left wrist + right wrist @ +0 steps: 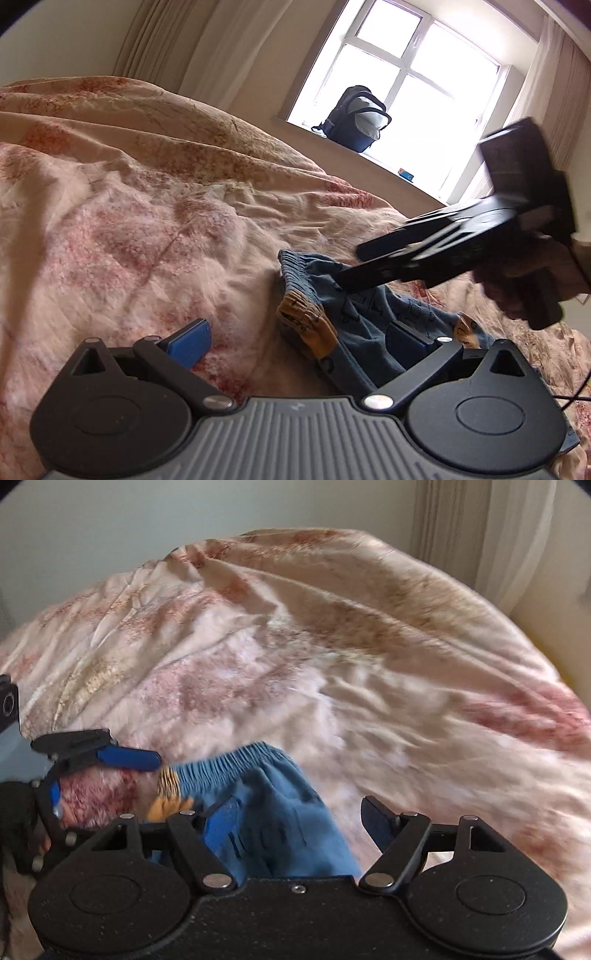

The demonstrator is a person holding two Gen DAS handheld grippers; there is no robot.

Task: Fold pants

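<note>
Right gripper (295, 821) fingers spread over blue pants (266, 797), gripping nothing, left gripper (299, 341) fingers spread, empty

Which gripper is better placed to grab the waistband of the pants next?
Probably the right gripper: its open jaws hang directly over the blue pants, elastic waistband just ahead. The left gripper straddles the pants' edge, one pad over bare bedspread.
</note>
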